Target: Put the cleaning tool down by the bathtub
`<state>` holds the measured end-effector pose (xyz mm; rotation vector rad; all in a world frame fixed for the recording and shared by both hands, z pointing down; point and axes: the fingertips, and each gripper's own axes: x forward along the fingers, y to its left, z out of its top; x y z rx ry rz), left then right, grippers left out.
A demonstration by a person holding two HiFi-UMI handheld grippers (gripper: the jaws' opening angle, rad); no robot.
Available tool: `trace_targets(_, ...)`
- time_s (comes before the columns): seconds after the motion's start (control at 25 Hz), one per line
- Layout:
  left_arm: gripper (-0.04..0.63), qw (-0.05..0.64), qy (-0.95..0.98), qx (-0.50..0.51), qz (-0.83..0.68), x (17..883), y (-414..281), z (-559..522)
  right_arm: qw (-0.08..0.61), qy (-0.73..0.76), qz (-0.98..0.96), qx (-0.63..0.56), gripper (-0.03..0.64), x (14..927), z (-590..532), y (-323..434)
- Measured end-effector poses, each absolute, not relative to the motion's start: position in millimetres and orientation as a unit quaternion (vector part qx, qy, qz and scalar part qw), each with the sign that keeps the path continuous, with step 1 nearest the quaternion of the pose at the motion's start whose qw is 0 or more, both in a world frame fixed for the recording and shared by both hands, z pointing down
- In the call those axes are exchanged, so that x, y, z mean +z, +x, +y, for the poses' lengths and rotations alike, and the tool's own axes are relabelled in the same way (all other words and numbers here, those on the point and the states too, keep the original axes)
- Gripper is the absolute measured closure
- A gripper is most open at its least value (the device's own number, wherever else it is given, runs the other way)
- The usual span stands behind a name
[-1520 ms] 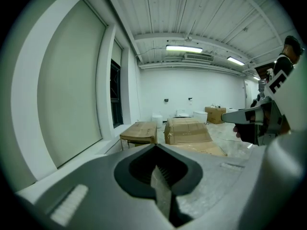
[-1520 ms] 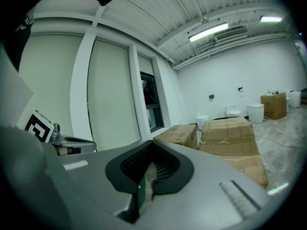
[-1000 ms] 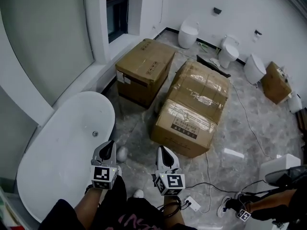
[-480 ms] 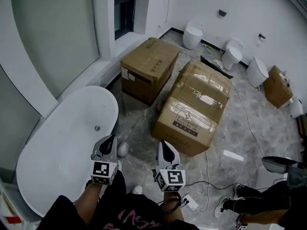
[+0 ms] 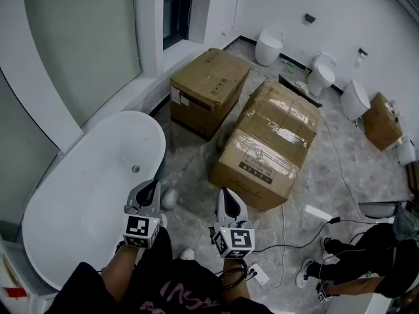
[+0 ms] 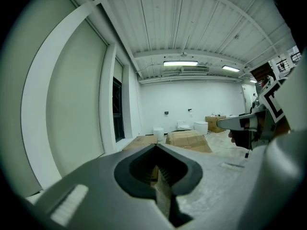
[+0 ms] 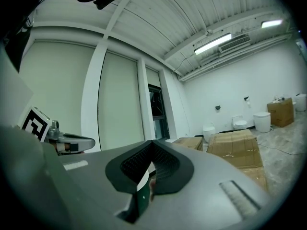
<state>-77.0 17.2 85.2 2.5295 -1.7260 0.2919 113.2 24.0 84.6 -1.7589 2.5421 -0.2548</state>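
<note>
The bathtub (image 5: 85,195) is white; the boxes (image 5: 268,152) are brown. The floor (image 5: 340,175) is veined grey. The left tool (image 5: 149,192) and right tool (image 5: 226,203) carry black-and-white square markers (image 5: 137,228).

The white oval bathtub (image 5: 85,195) looks smooth and glossy, as do the white ceramic toilets (image 5: 270,44). The grey veined stone floor (image 5: 380,169) is polished. The smaller brown cardboard box (image 5: 209,87) is matt; the larger brown cardboard box (image 5: 272,142) carries shiny clear tape. The left claw (image 6: 156,147) is matt grey plastic with ribbed black pads (image 6: 139,165).
</note>
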Motion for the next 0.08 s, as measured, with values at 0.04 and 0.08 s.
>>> trace_targets(0.04,0.595,0.031,0.822,0.095,-0.561,84.3,-77.9,17.3,0.021,-0.567,0.819,-0.082,0.607,83.9,24.3,112.5)
trace_targets(0.08,0.595,0.03,0.822,0.094,-0.561,83.3,-78.7,17.5,0.023,-0.568,0.819,-0.083,0.607,83.3,24.7,111.9)
